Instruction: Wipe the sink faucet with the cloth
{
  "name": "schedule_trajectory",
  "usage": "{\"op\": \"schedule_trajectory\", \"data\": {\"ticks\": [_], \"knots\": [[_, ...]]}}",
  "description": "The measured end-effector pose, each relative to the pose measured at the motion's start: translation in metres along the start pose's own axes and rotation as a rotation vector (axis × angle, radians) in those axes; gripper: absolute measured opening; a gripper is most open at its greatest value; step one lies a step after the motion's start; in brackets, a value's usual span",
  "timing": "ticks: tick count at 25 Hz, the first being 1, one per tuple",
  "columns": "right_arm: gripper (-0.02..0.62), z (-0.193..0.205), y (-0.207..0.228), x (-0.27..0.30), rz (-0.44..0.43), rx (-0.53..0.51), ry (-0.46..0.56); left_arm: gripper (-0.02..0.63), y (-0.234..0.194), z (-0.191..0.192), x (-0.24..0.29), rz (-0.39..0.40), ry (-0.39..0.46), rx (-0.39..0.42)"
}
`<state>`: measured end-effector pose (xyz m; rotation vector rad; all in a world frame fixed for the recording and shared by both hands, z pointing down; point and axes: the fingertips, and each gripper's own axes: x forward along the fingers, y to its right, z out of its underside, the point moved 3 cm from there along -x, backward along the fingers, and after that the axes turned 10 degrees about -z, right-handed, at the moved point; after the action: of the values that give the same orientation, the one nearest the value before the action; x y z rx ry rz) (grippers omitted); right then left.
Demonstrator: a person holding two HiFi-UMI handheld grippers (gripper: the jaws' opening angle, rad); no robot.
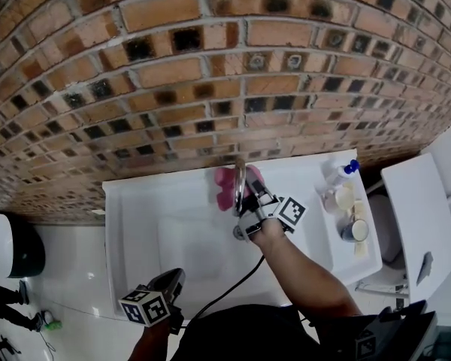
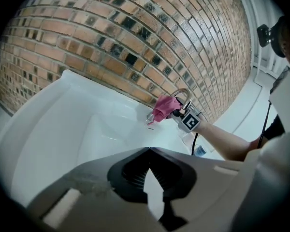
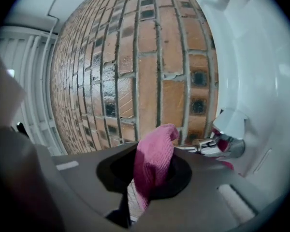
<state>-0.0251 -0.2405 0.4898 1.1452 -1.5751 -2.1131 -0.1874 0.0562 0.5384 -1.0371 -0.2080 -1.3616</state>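
only the right gripper view is showing me my right gripper (image 3: 147, 175) pinching the cloth (image 3: 155, 151), faucet (image 3: 228, 144) at lower right; left gripper (image 2: 149, 152) pressed together.

A wall of red-brown brick (image 1: 210, 59) studded with dark square insets fills the background; glossy white floor tiles (image 1: 68, 262) catch the light at left. A white slatted panel (image 3: 24, 81) adjoins the brickwork.
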Motion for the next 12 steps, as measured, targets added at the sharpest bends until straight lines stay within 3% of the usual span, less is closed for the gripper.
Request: {"op": "schedule_trajectory", "data": {"ticks": [4,12], "knots": [[0.049,0.001,-0.025,0.007,-0.090,-0.006,-0.046,0.005,0.007,0.004,-0.005,0.005,0.013,0.001],[0.048,0.005,-0.049,0.000,-0.176,-0.030,-0.078,0.004,0.018,0.015,-0.009,0.019,0.035,0.005]]}}
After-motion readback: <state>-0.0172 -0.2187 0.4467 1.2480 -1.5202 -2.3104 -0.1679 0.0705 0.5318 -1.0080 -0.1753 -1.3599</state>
